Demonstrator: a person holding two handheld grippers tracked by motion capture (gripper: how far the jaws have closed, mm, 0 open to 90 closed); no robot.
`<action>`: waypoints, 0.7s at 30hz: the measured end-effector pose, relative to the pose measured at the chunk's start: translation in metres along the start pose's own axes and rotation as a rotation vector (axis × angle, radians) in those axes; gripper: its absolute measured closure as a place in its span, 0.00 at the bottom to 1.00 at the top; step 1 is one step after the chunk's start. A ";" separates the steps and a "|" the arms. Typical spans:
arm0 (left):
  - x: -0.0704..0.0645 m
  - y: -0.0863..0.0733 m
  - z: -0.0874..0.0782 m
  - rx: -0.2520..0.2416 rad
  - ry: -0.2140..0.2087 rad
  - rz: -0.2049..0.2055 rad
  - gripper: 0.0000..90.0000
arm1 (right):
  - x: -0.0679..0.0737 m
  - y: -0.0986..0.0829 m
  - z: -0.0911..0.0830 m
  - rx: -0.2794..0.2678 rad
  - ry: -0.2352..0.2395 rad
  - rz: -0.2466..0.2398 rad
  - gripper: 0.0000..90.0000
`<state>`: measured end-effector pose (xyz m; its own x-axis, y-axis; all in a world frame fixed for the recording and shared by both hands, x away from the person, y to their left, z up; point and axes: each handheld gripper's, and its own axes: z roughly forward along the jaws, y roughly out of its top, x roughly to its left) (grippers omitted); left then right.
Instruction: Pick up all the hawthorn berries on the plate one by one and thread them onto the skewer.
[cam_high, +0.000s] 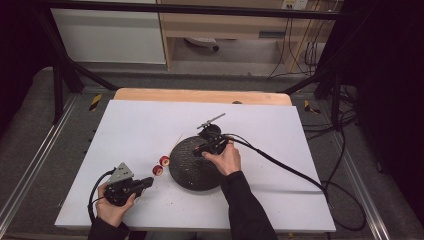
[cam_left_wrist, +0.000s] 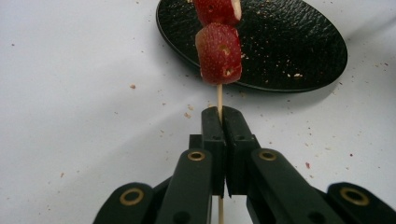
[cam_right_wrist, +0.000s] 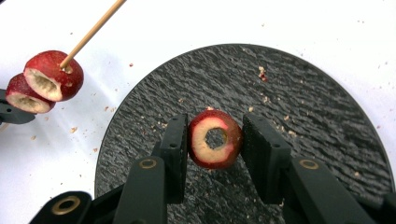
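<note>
left hand-held gripper (cam_left_wrist: 219, 116): jaws clamped on skewer (cam_left_wrist: 219, 95) carrying two red fruit pieces (cam_left_wrist: 218, 53), above white counter (cam_high: 140, 125). black plate (cam_right_wrist: 299, 93): centre. right hand-held gripper (cam_right_wrist: 215, 140): partly open around cored fruit ring (cam_right_wrist: 215, 139), left pad touching, over plate.

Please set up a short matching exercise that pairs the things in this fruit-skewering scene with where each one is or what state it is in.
Things:
1. skewer
2. cored fruit piece
3. black plate
4. two threaded fruit pieces

States or places:
A. lies flat on the white table, scattered with crumbs
B. clamped between the shut jaws of the left gripper
C. sit on the stick, beside the plate
D. on the plate between the jaws of the right gripper

Pairs: 1-B, 2-D, 3-A, 4-C
</note>
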<state>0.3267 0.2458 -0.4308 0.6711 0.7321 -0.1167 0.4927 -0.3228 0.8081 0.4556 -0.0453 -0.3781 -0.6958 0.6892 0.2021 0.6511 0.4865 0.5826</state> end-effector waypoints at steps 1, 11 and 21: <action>-0.001 0.000 0.000 0.000 -0.001 0.001 0.98 | -0.001 -0.003 -0.001 -0.009 0.004 0.004 0.70; -0.003 0.000 0.002 0.003 -0.005 0.005 0.98 | 0.000 -0.032 -0.004 -0.158 0.078 0.056 0.70; -0.008 0.001 0.006 0.010 -0.013 0.017 0.98 | 0.000 -0.058 -0.010 -0.307 0.096 0.133 0.70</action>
<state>0.3247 0.2361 -0.4328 0.6868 0.7184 -0.1103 0.4862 -0.3413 0.8044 0.4151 -0.0790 -0.4043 -0.6459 0.6751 0.3565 0.6262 0.2013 0.7532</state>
